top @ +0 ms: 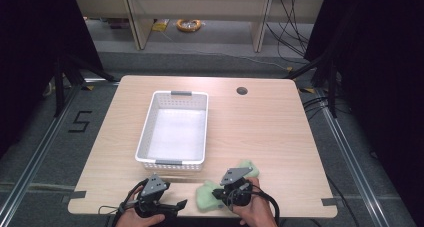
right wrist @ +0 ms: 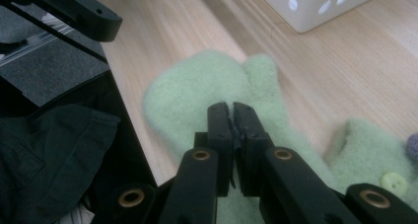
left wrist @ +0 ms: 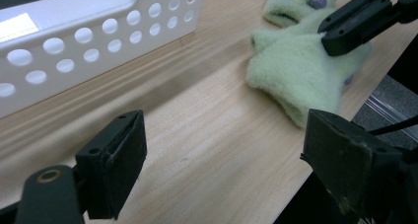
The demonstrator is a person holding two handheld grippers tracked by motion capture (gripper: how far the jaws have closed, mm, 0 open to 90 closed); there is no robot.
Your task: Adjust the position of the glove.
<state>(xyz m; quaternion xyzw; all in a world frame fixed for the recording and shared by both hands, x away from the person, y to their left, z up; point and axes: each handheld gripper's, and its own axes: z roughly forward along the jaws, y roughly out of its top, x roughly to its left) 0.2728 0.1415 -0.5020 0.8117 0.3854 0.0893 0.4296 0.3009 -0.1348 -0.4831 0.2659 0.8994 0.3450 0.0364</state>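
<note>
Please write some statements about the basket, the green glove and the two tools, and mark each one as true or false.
1. The white basket holds the green glove. False: the basket is empty and the glove lies on the table, near its front edge.
2. The left tool has its jaws wide apart. True.
3. The right tool is wide open. False: its jaws are together, over the glove.
4. The left tool grips the glove. False: nothing is between its jaws.
5. The basket wall has round holes. True.
</note>
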